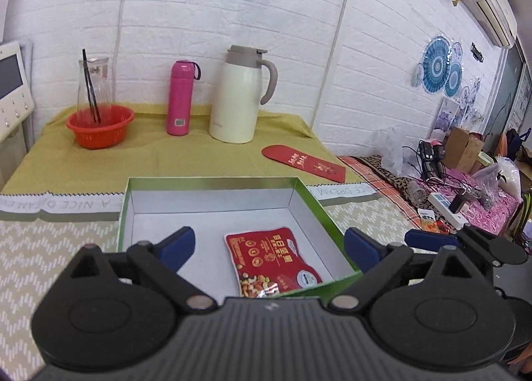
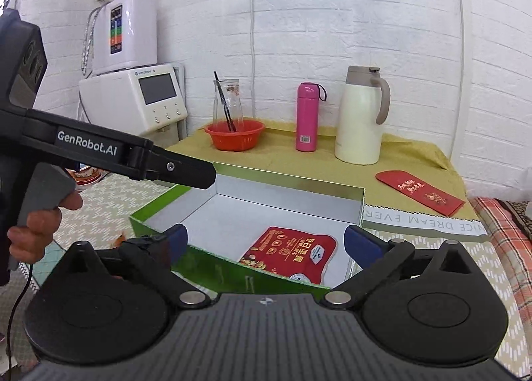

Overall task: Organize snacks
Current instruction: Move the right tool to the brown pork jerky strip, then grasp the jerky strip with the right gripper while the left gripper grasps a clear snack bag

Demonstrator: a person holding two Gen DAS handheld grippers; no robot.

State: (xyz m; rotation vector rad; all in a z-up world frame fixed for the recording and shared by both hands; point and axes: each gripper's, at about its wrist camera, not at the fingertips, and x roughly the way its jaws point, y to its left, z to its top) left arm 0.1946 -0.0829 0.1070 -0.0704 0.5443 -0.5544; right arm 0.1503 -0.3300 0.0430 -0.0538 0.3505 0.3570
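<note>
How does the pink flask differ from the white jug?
The flask is slim, pink, with a small loop strap; the jug is wide, cream, with a big side handle. The flask is shorter than the jug. Both stand upright, lids on, on the yellow cloth by the wall.

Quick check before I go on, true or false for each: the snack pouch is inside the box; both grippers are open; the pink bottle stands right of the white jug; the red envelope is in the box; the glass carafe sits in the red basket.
1. The red snack pouch lies inside the green box: true.
2. The left gripper and right gripper are both open and hold nothing: true.
3. The pink bottle stands right of the white jug: false, it stands left of it.
4. The red envelope is in the box: false, it lies on the yellow cloth behind it.
5. The glass carafe sits in the red basket: true.
</note>
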